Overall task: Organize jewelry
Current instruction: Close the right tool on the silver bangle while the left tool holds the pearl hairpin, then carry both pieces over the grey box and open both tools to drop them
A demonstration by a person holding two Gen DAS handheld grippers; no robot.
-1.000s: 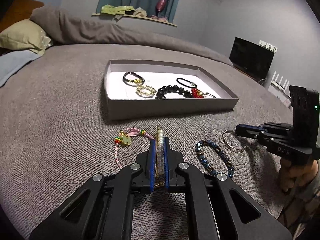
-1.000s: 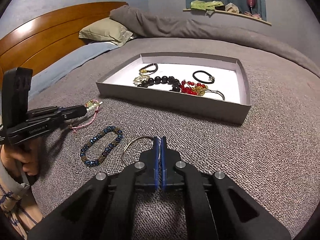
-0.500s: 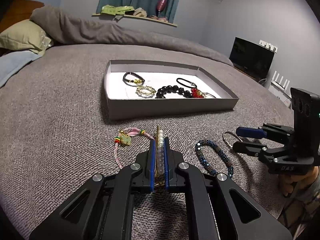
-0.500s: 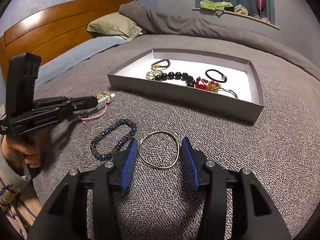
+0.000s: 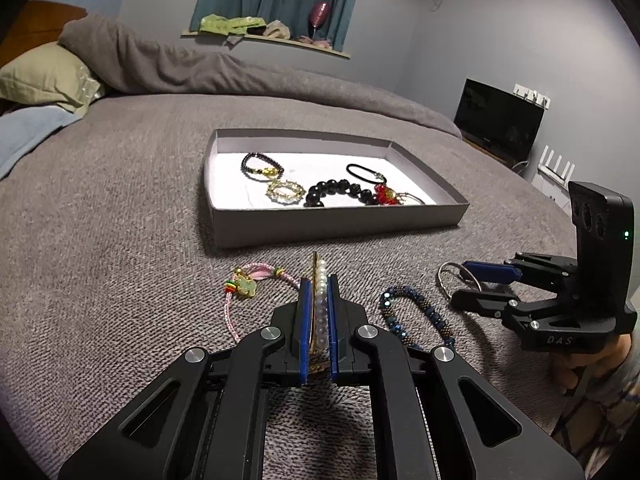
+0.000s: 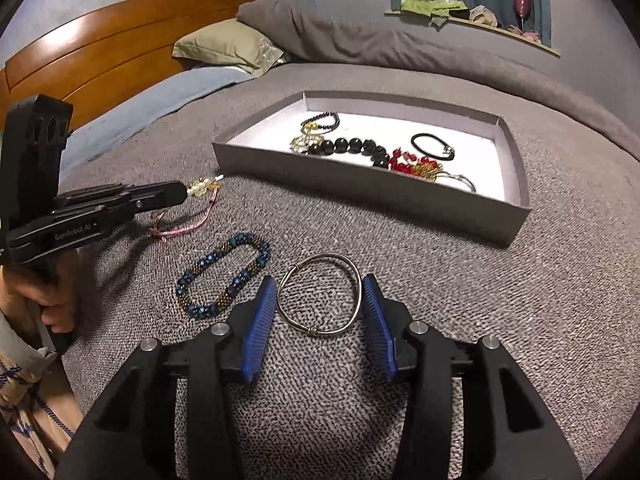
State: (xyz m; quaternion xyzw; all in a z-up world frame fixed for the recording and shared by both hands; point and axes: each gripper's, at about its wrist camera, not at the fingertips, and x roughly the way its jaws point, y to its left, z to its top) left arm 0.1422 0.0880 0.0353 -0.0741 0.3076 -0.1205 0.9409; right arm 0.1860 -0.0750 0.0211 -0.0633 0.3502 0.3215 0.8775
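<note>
My left gripper (image 5: 318,284) is shut on a pearl and gold bracelet (image 5: 321,300), held just above the grey bedspread; the right wrist view shows that gripper (image 6: 182,194) with pearls (image 6: 200,189) sticking out of its tip. My right gripper (image 6: 319,280) stands low over a silver bangle (image 6: 324,255). Its jaws are closing, with the bangle lying flat between the blue pads (image 6: 262,312), which sit right at its sides. The left wrist view shows the right gripper (image 5: 460,286) around that bangle (image 5: 444,276). A grey box (image 5: 336,224) behind them holds several bracelets.
A blue beaded bracelet (image 6: 224,276) and a pink cord bracelet (image 6: 188,228) lie on the bedspread between the grippers. Pillows (image 6: 228,46) and a wooden headboard (image 6: 100,60) are at the far left. A hand (image 6: 52,300) holds the left gripper's handle.
The right gripper went from shut to wide apart and now straddles the silver bangle. The left gripper has stayed still, shut on the pearl bracelet.
</note>
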